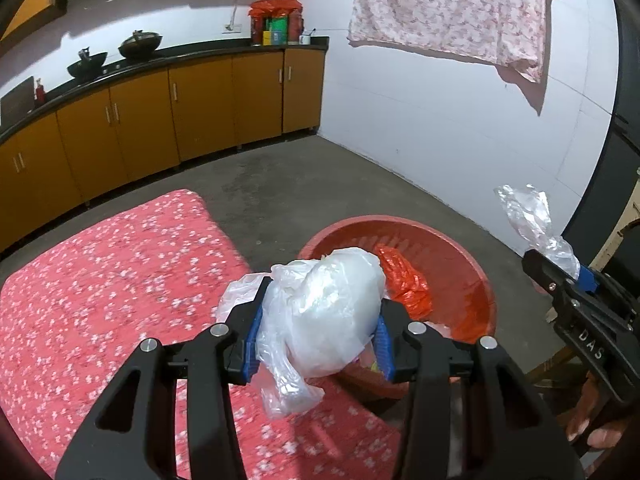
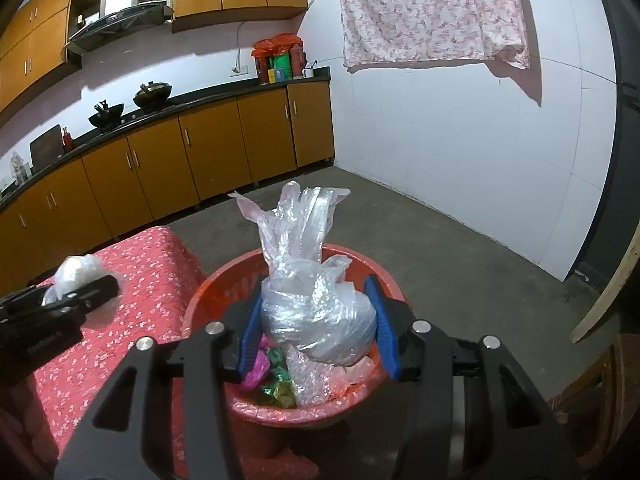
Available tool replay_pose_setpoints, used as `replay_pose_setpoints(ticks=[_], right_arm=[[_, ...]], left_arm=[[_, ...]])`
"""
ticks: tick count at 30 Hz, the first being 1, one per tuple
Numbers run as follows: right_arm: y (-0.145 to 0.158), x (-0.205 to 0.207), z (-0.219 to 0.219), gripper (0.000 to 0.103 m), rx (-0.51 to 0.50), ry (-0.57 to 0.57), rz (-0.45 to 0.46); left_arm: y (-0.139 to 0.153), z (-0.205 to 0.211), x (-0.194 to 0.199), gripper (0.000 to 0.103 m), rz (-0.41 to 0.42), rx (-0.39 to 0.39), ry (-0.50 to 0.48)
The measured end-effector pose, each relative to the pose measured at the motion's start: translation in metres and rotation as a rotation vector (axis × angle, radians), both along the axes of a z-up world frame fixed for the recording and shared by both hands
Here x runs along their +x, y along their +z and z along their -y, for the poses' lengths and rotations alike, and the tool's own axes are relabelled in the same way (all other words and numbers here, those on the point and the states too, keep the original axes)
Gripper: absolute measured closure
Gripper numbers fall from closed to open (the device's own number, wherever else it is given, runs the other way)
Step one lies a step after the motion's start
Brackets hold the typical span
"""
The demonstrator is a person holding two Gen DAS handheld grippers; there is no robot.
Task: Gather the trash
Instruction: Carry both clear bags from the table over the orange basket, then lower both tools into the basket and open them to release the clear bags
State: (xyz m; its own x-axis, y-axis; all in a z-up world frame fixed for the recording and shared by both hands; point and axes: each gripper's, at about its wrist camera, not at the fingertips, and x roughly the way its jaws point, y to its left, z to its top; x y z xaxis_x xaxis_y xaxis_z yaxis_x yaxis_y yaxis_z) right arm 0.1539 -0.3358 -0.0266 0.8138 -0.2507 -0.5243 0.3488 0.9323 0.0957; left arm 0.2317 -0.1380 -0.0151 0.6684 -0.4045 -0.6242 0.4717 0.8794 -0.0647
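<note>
My left gripper (image 1: 318, 330) is shut on a white plastic bag (image 1: 324, 312), held over the near left rim of the red basin (image 1: 476, 280). My right gripper (image 2: 316, 320) is shut on a crumpled clear plastic bag (image 2: 316, 312), held above the red basin (image 2: 208, 292). The basin holds an orange bag (image 1: 404, 280), coloured wrappers (image 2: 276, 380) and bubble wrap (image 2: 316, 380). The right gripper with its clear bag (image 1: 532, 220) shows at the right of the left wrist view. The left gripper with its white bag (image 2: 76, 272) shows at the left of the right wrist view.
A table under a red flowered cloth (image 1: 100, 280) stands left of the basin. Orange kitchen cabinets (image 1: 160, 120) with woks run along the back. A pink flowered sheet (image 1: 452, 12) hangs on the white wall. The floor is bare concrete (image 2: 440, 248).
</note>
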Motion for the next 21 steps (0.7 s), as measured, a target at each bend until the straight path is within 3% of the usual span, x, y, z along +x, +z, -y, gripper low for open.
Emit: replay_pose_setpoints(ticks=[21], right_arm=[[-0.014,0.022,0.014,0.056,0.029,-0.005,-0.024]], left_arm=[[-0.018,0.034,0.015,0.058,-0.056,-0.027,-0.051]])
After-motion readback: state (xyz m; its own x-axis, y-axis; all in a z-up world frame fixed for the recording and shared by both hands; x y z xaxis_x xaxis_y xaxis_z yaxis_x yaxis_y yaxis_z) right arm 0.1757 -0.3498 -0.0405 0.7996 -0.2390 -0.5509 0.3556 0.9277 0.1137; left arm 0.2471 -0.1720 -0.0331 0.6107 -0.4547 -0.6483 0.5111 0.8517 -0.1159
